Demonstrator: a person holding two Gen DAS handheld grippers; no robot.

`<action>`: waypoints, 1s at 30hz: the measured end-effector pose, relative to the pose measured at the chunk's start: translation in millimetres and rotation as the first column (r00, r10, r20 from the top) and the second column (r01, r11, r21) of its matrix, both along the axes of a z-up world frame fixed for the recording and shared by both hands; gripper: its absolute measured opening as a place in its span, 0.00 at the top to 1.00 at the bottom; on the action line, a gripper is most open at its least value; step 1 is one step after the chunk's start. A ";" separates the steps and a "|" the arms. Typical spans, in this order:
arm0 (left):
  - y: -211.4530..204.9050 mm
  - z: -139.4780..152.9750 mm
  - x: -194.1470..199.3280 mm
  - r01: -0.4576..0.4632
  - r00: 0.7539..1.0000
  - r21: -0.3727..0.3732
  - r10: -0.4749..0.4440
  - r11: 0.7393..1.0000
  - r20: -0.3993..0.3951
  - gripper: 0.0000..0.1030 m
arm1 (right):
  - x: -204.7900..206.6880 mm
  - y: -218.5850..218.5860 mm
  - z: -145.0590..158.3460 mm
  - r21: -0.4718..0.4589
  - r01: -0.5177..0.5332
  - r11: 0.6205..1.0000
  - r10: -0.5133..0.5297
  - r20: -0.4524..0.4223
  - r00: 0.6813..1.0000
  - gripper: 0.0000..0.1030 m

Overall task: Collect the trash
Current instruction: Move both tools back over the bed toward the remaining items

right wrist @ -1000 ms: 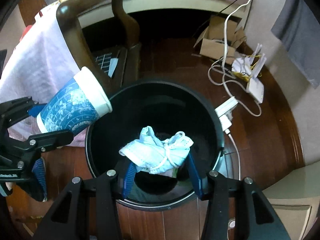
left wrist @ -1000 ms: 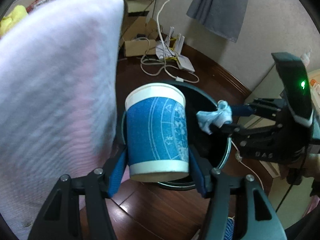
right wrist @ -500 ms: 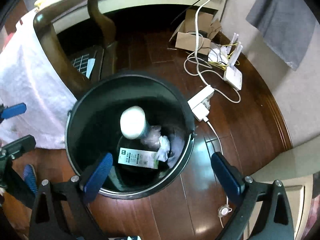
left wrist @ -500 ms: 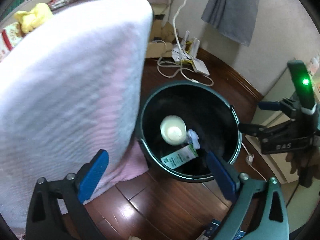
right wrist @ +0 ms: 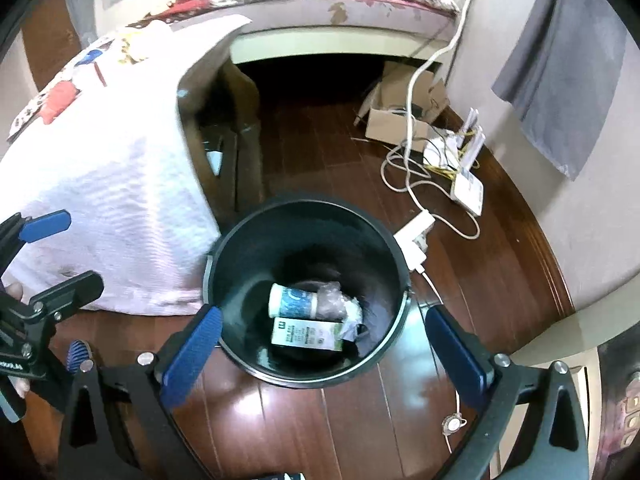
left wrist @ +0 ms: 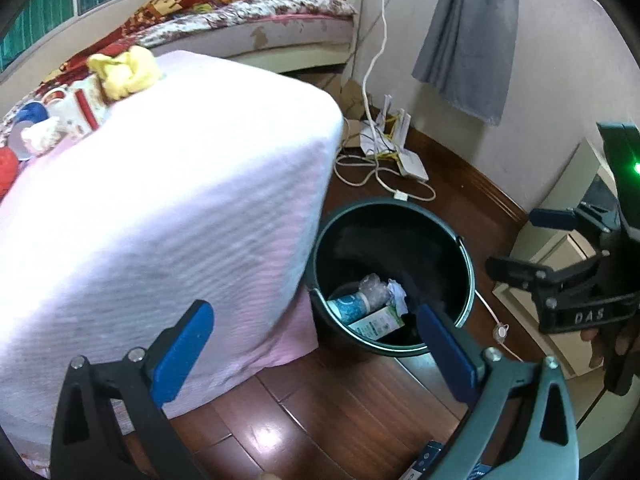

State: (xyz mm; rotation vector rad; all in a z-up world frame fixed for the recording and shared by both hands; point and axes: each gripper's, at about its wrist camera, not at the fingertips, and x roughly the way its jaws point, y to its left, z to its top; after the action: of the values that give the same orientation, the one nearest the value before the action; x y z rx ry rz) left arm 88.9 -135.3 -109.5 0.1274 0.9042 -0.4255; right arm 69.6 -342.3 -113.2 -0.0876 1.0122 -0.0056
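A black round trash bin (left wrist: 464,264) (right wrist: 224,280) stands on the wooden floor. Inside lie a blue-and-white paper cup (left wrist: 349,307) (right wrist: 292,301) on its side, a white-green carton (left wrist: 376,323) (right wrist: 306,334), crumpled plastic (right wrist: 330,300) and white tissue (left wrist: 396,292). My left gripper (left wrist: 316,344) is open and empty, raised above and in front of the bin; it also shows at the left edge of the right wrist view (right wrist: 60,252). My right gripper (right wrist: 320,344) is open and empty above the bin; it shows at the right of the left wrist view (left wrist: 520,240).
A table draped in a pink-white cloth (left wrist: 160,208) (right wrist: 112,200) stands left of the bin. White cables, a power strip (right wrist: 414,232) and a router (right wrist: 468,188) lie on the floor behind. A cardboard box (right wrist: 400,120) and a bed (left wrist: 248,20) are farther back.
Both grippers opened and dropped the cup and the tissue wad into the bin. Both have since risen and pulled back; the cup now lies on its side in the bin.
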 end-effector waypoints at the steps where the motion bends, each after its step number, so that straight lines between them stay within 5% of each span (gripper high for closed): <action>1: 3.1 3.3 -0.9 -0.003 1.000 0.000 0.003 1.000 0.005 0.01 | -0.6 6.0 4.5 -0.003 -0.011 1.000 0.011 0.006 1.000 0.00; 10: 38.4 37.9 -5.2 -0.072 0.992 0.005 0.071 0.997 0.101 0.01 | 1.8 47.2 43.7 -0.001 -0.087 0.996 0.086 0.102 0.991 0.00; 21: 117.2 66.5 -6.1 -0.229 0.951 -0.014 0.227 0.973 0.209 0.01 | 36.6 115.6 86.1 0.077 -0.183 0.980 0.152 0.297 0.943 0.00; 30: 196.3 69.9 17.2 -0.379 0.899 -0.009 0.370 0.925 0.234 0.01 | 94.4 205.3 100.3 0.060 -0.250 0.966 0.228 0.250 0.941 0.00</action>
State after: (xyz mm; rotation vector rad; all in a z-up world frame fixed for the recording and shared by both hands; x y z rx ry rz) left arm 106.0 60.9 -39.7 0.0329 0.6843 -0.0306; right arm 164.0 -137.1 -12.9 -0.1237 0.7511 0.2469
